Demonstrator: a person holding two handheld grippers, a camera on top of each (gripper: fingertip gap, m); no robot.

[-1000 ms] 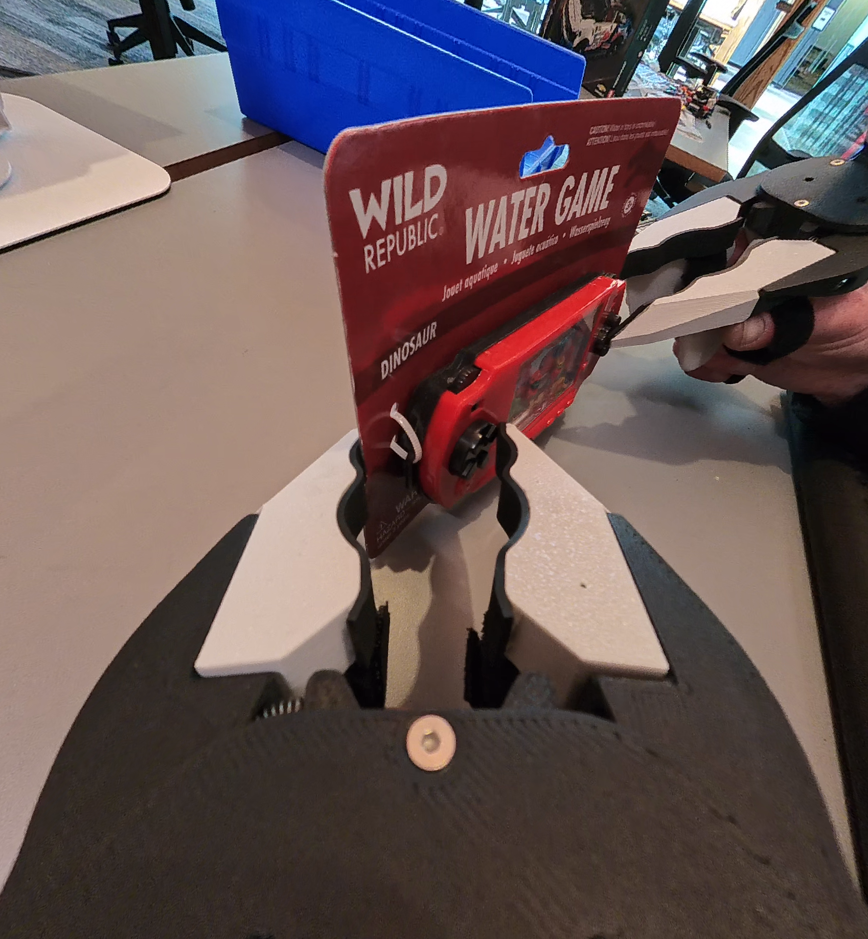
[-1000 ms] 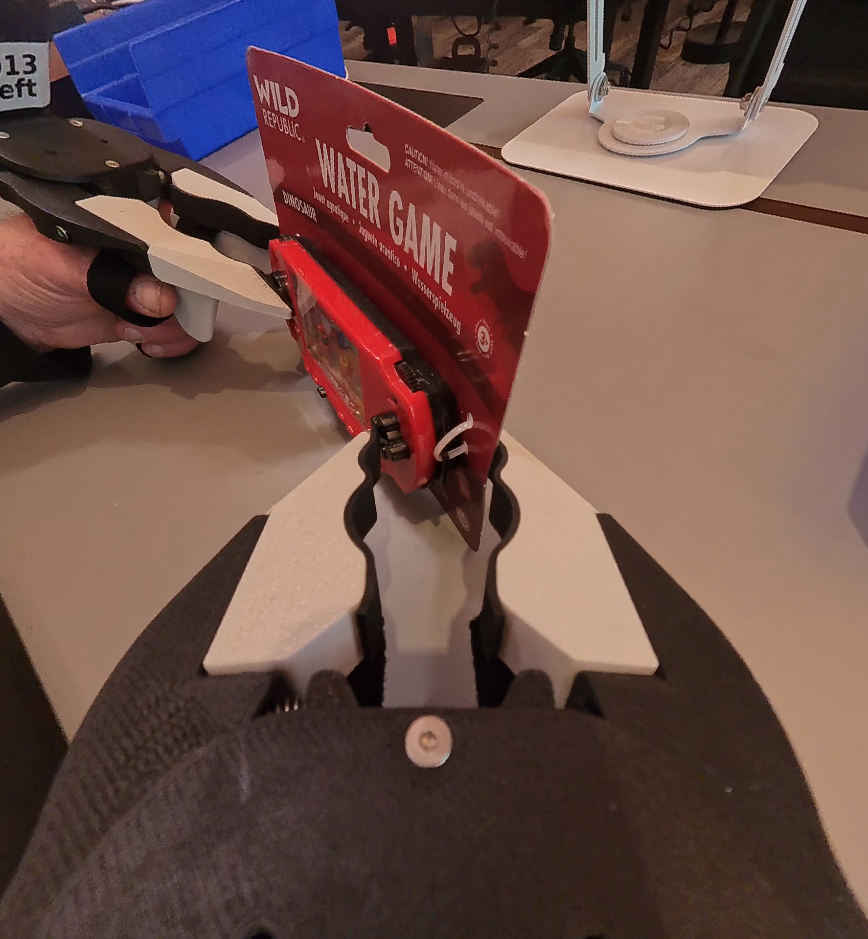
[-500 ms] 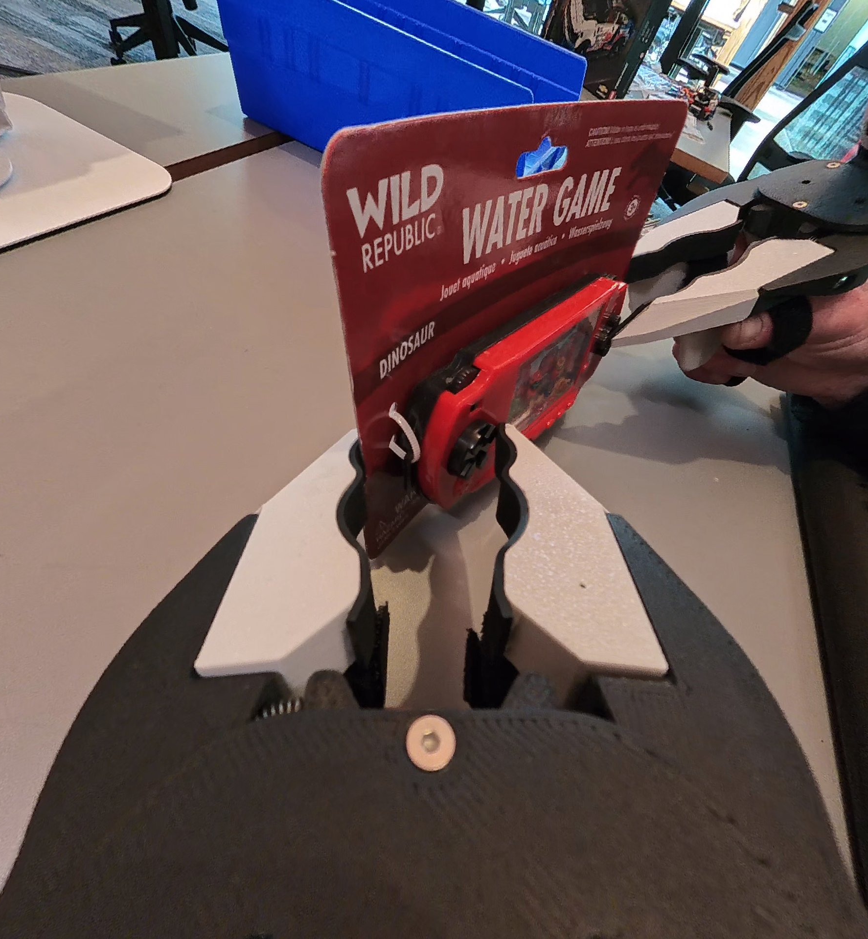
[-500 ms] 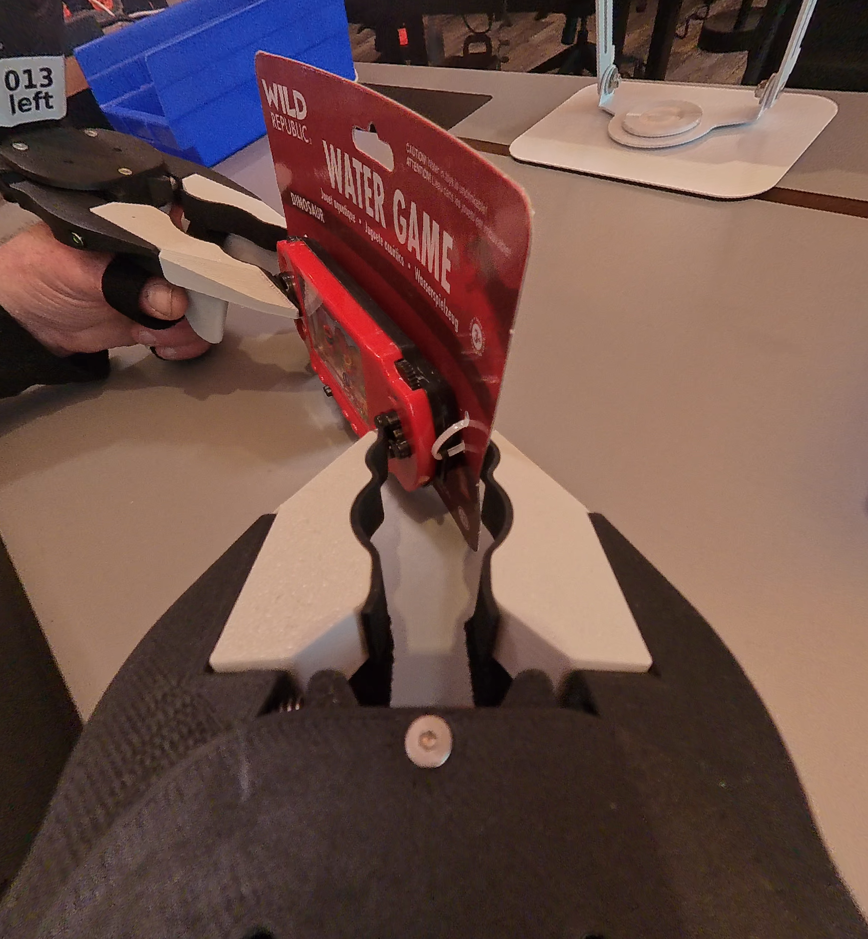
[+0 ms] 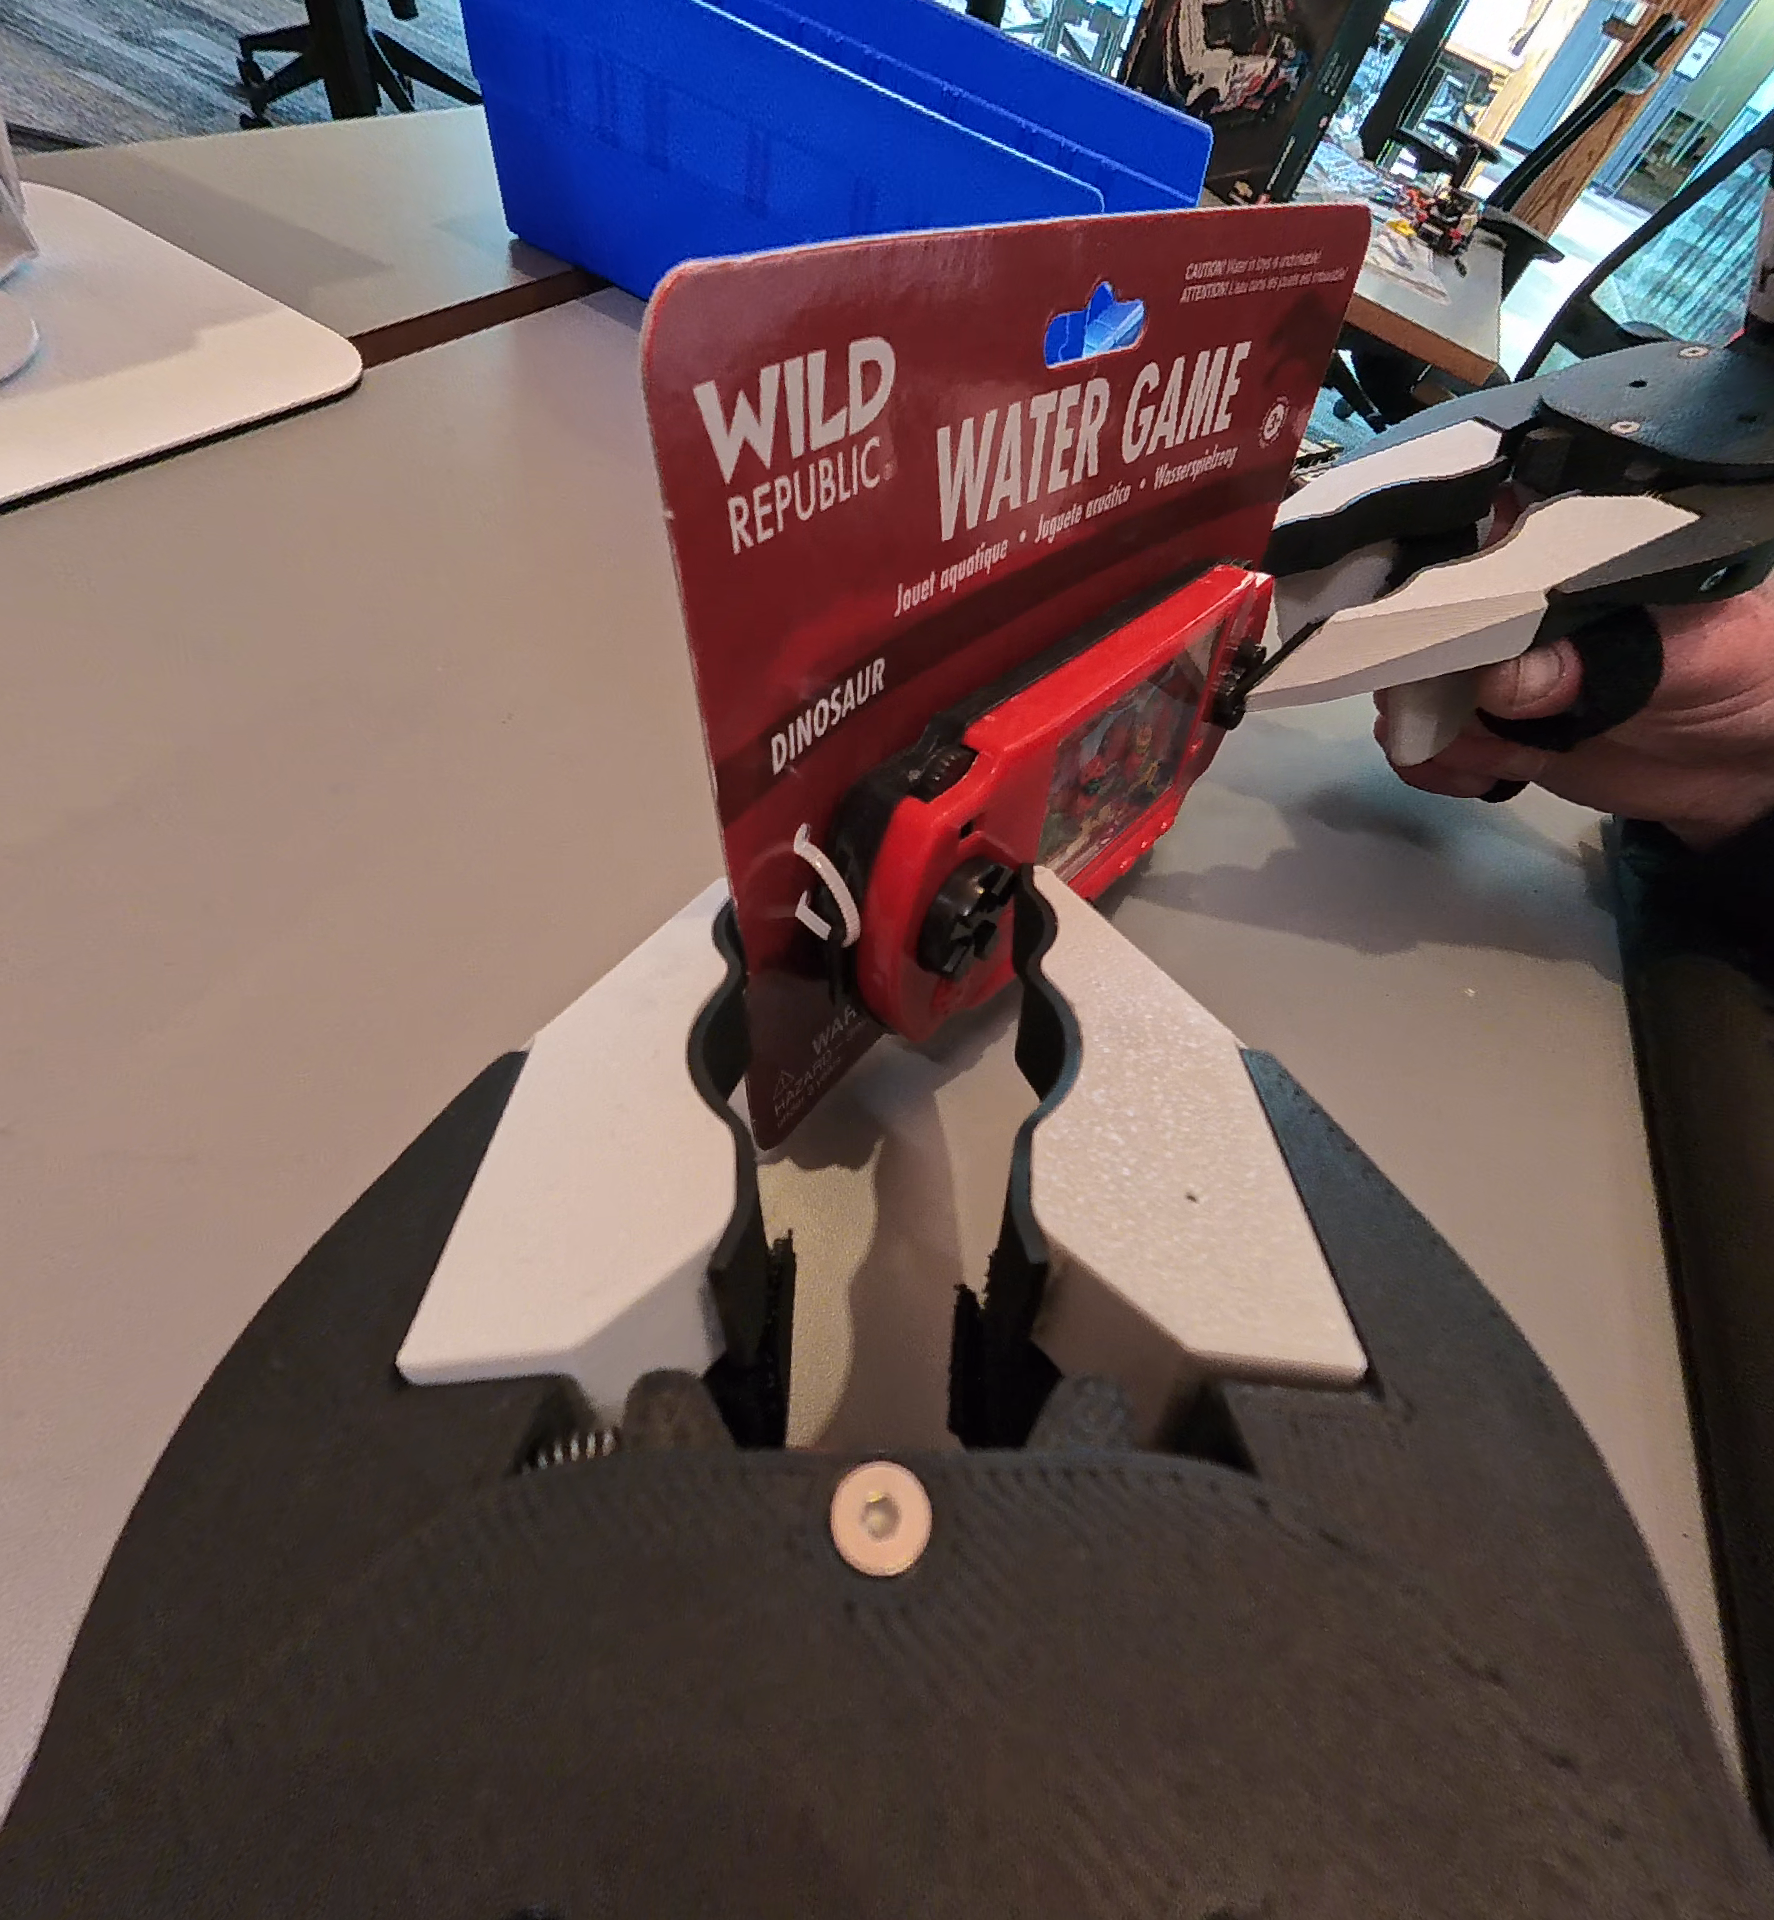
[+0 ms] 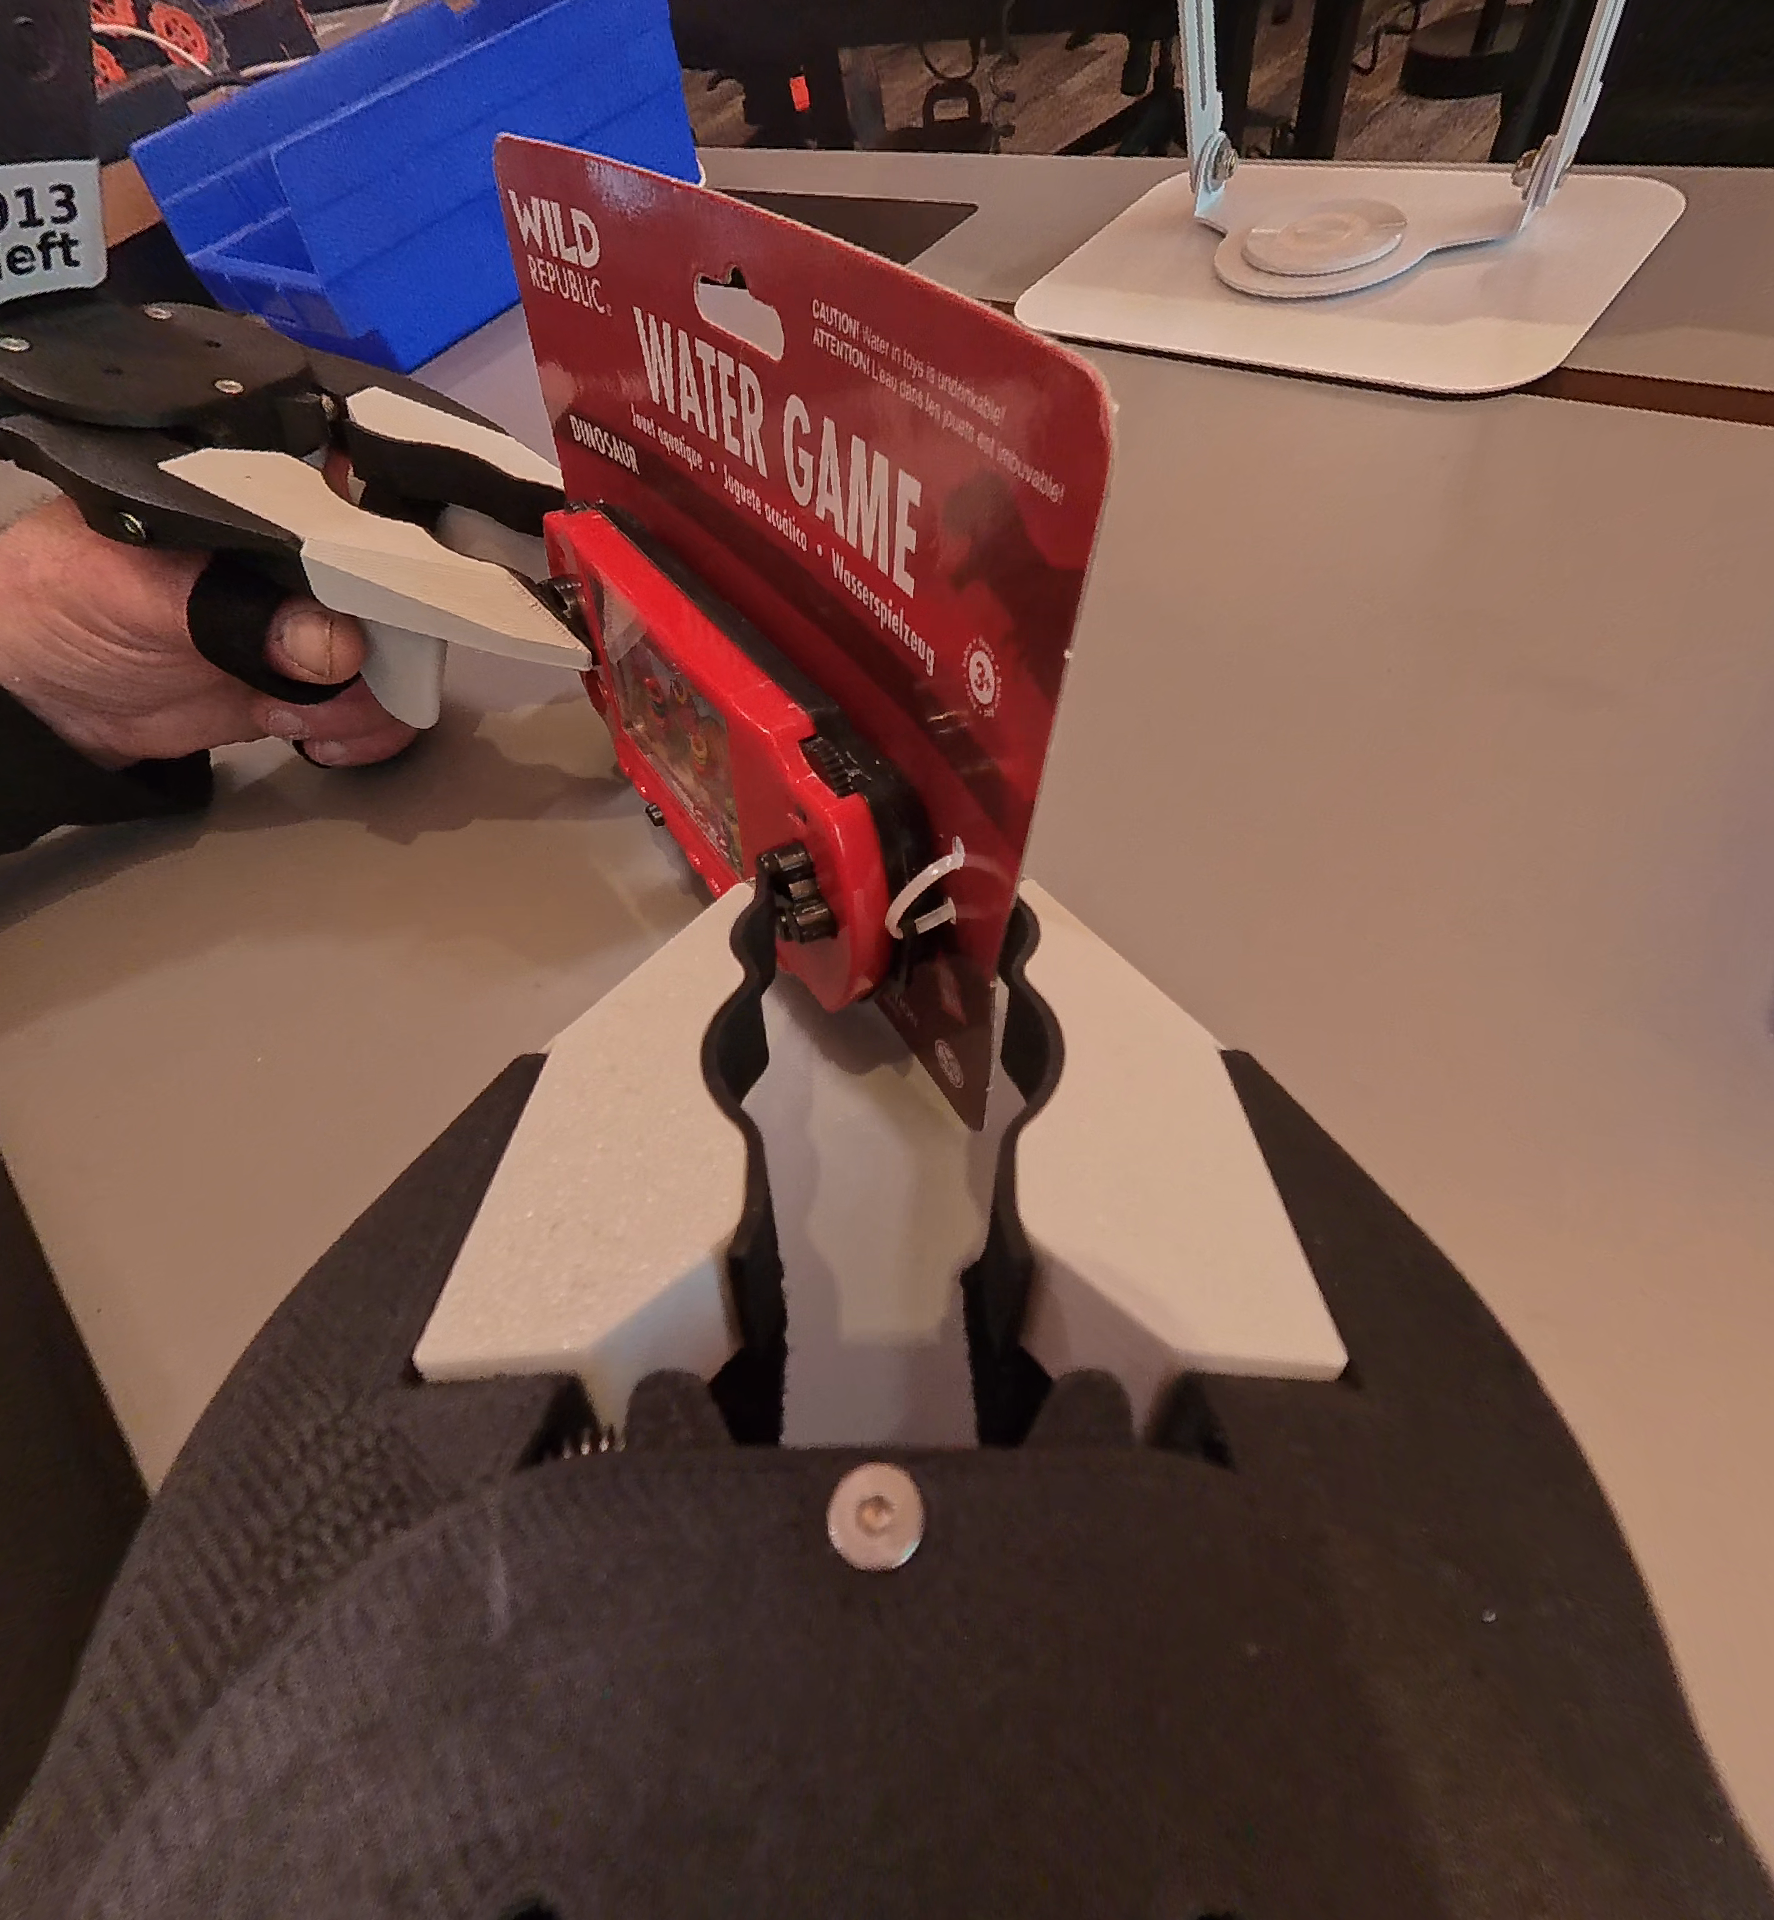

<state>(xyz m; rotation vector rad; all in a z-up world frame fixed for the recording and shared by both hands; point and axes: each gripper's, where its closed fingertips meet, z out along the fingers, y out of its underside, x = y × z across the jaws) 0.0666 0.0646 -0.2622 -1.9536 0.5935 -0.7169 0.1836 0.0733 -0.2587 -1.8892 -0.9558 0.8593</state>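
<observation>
A red handheld game toy [image 5: 1049, 790] is zip-tied to a dark red backing card [image 5: 966, 488] that stands upright above the grey table. My left gripper [image 5: 878, 925] is shut on one end of the toy and card. My right gripper [image 6: 883, 925] is shut on the opposite end of the toy [image 6: 758, 748] and card [image 6: 862, 447]. Each gripper also shows in the other's view, held by a hand: the right one [image 5: 1267, 644], the left one [image 6: 561, 592]. The card's lower edge hangs a little above the table [image 5: 291, 779].
A blue plastic bin [image 5: 758, 156] stands behind the card; it shows at the back left in the right wrist view [image 6: 426, 197]. A white flat stand base [image 6: 1382, 281] sits on the far table, also at the left edge of the left wrist view [image 5: 83, 343]. A dark mat [image 5: 1745, 1247] borders the table.
The toy and card have tilted and shifted slightly between the two grippers; both grips are unchanged.
</observation>
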